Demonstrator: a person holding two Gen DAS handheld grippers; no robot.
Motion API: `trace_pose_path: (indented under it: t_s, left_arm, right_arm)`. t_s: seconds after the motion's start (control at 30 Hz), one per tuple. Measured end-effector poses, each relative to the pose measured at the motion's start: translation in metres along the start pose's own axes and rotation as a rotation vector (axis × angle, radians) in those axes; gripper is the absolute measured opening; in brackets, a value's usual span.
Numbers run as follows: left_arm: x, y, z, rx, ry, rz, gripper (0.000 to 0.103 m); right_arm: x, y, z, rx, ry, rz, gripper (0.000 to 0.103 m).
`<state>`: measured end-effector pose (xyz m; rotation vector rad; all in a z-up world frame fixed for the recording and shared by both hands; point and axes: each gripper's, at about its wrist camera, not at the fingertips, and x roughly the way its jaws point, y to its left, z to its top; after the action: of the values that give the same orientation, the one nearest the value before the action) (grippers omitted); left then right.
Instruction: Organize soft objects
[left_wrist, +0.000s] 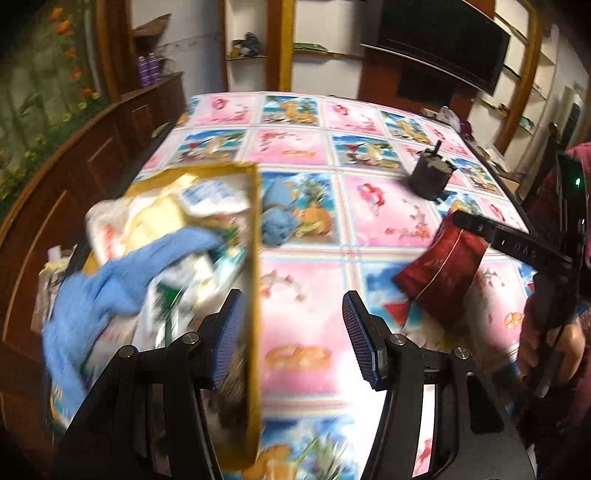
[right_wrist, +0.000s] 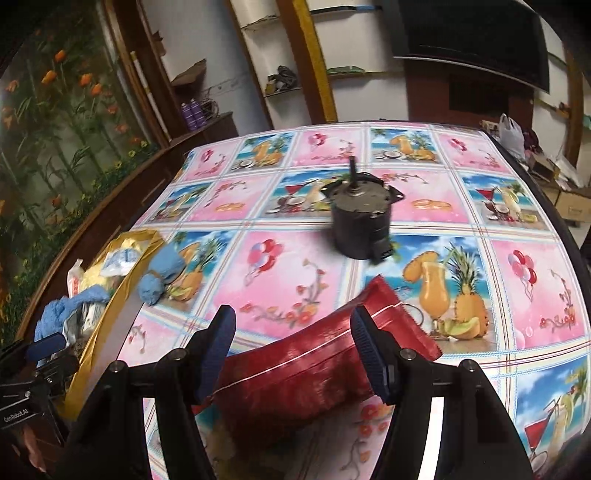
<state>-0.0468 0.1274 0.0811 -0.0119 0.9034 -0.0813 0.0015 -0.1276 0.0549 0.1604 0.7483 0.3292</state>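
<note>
Judging by its puffy, crinkly look, the red pouch (right_wrist: 314, 365) beside the motor (right_wrist: 360, 229) seems light and slippery, best pinched mid-body; both grippers' jaws stand part-open, the left gripper (left_wrist: 293, 325) empty, the right gripper (right_wrist: 291, 350) straddling it.

Your right gripper (right_wrist: 291, 350) has open cloth (right_wrist: 280, 266) at twelve until the motor (right_wrist: 360, 229); the red pouch (right_wrist: 295, 373) lies between its fingers. At nine, the gold box (right_wrist: 107, 314) and blue sock (right_wrist: 162, 273) block passage.
</note>
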Motion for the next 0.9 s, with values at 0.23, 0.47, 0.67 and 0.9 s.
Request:
trace_pose_path:
  t_s: [0.23, 0.47, 0.67, 0.9]
  left_arm:
    - [0.075, -0.025, 0.068, 0.095, 0.088, -0.068, 0.055]
    - [0.139, -0.009, 0.099, 0.107, 0.142, 0.058, 0.055]
    - [0.155, -0.016, 0.097, 0.187, 0.197, 0.134, 0.056]
    - [0.153, -0.017, 0.092, 0.163, 0.29, -0.018, 0.058]
  right_arm:
    - [0.01, -0.027, -0.002, 0.067, 0.028, -0.026, 0.065]
    - [0.007, -0.032, 0.0, 0.097, 0.027, -0.014, 0.065]
    - [0.01, -0.031, -0.001, 0.103, 0.041, 0.005, 0.065]
    - [0.01, -0.033, -0.001, 0.115, 0.045, 0.005, 0.065]
